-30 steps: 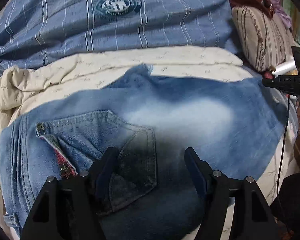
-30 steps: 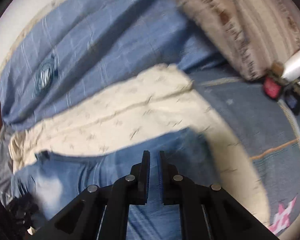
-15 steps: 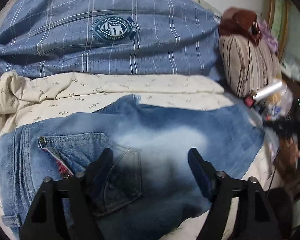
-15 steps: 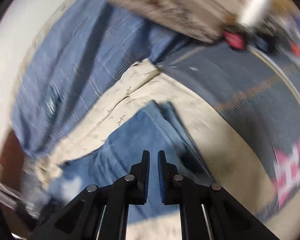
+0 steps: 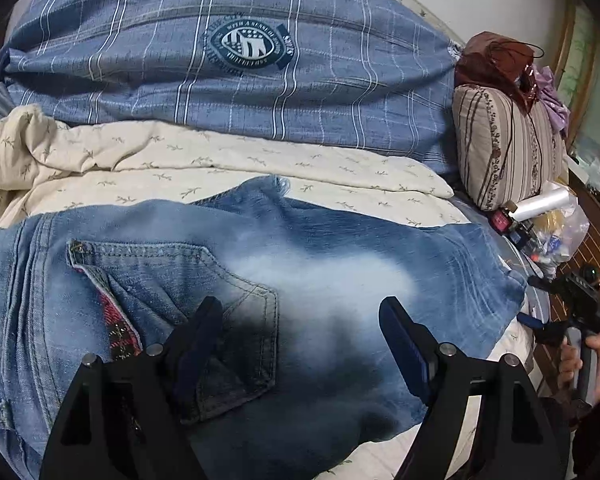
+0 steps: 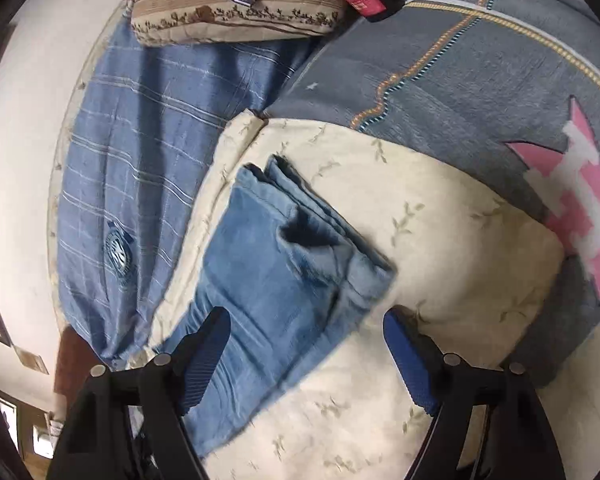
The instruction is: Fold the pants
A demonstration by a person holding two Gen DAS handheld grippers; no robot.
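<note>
1. Left wrist view: the left gripper [image 5: 300, 332] hovers over the seat of the jeans [image 5: 340, 280], its jaws spread wide with nothing between them, much as they stood a second ago. The pants lie folded on the cream quilt [image 5: 220, 164], one back pocket [image 5: 204, 280] facing up. At the right edge, one hand [image 5: 584, 364] holds the right gripper [image 5: 572, 300], now off the denim and lower than before. Count: one pair of jeans, one blue plaid duvet [image 5: 260, 80], one striped pillow [image 5: 508, 148].

2. Right wrist view: the right gripper [image 6: 306, 344] has just sprung its jaws open; half a second ago they were shut tight. Nothing sits between the pads, and the stacked leg ends [image 6: 292, 248] lie free on the quilt [image 6: 460, 260] just ahead. The fold looks laid down and released, so a further fold or smoothing likely remains. Count: two blue pads, one pink star [image 6: 576, 200] on the grey bedspread [image 6: 480, 80].
</note>
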